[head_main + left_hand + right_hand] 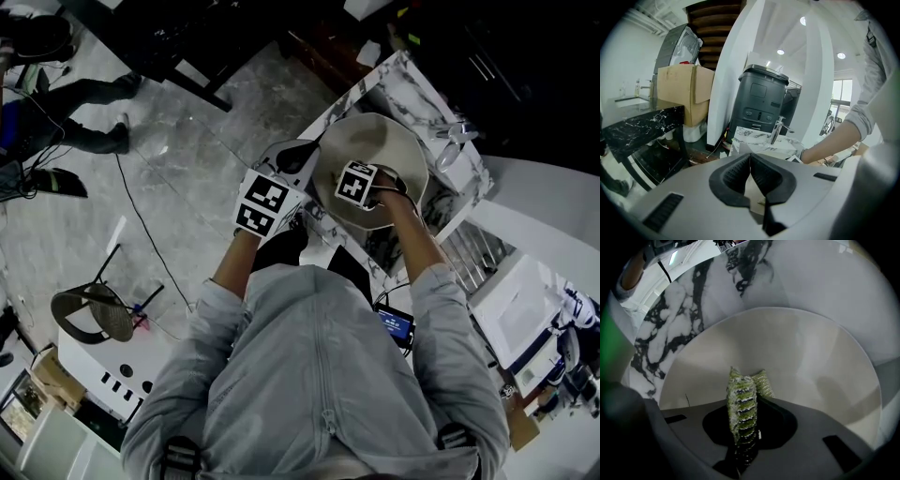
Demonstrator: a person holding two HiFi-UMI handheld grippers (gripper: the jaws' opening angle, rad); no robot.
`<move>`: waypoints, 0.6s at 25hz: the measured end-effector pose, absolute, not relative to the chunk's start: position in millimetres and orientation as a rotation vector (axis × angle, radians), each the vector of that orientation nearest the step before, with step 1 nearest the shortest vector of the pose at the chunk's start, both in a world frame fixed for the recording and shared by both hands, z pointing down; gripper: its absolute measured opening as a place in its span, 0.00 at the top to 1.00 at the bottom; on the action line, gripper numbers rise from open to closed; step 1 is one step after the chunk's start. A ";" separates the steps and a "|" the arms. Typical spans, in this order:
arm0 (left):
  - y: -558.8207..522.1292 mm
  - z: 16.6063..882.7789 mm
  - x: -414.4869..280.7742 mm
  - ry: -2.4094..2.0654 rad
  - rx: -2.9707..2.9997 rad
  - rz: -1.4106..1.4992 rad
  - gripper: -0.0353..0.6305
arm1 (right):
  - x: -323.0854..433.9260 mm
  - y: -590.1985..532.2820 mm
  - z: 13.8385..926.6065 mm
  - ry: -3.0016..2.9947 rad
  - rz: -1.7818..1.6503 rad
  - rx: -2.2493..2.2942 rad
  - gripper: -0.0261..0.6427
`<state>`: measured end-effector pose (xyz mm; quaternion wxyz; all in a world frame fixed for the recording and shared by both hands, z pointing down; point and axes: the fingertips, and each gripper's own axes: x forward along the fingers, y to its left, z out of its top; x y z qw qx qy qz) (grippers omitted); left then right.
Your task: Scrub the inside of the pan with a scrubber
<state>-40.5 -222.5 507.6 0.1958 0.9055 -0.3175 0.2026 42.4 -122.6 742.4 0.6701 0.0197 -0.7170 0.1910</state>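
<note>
The scrubbing step appears to be in hand: the right tool [361, 185] is clamped on a green scrubber [743, 406], held on edge just above the pale inner floor of the pan [811, 366], which rests on the marble desk [412, 80]. Whether the scrubber touches the surface cannot be told. The left tool [750, 159] sits beside the pan's dark handle [295, 155], its jaws together with nothing clearly between them. The next move likely calls for pressing the scrubber down and sweeping it across floor and wall, with the pan steadied.
</note>
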 end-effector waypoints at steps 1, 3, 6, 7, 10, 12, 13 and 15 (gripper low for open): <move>-220.6 506.8 -41.0 -0.889 2.537 0.567 0.91 | 42.2 -114.4 740.6 -1.607 0.446 0.015 0.84; -216.8 506.0 -41.7 -0.887 2.538 0.567 0.91 | 44.1 -99.4 737.6 -1.585 0.469 -0.034 0.84; -211.7 506.2 -39.9 -0.882 2.542 0.565 0.91 | 51.3 -82.6 735.5 -1.551 0.484 -0.082 0.84; -210.2 506.2 -38.5 -0.879 2.544 0.564 0.91 | 55.1 -77.8 735.1 -1.537 0.490 -0.094 0.84; -205.0 505.9 -34.8 -0.869 2.548 0.563 0.91 | 69.7 -64.4 731.5 -1.480 0.503 -0.134 0.84; -202.1 505.8 -32.0 -0.865 2.551 0.562 0.91 | 83.5 -57.7 729.6 -1.433 0.499 -0.163 0.84; -201.0 505.6 -30.3 -0.864 2.552 0.561 0.91 | 92.6 -55.5 729.0 -1.404 0.497 -0.172 0.84; -198.9 505.5 -27.1 -0.865 2.554 0.558 0.91 | 112.9 -54.6 728.7 -1.342 0.488 -0.176 0.84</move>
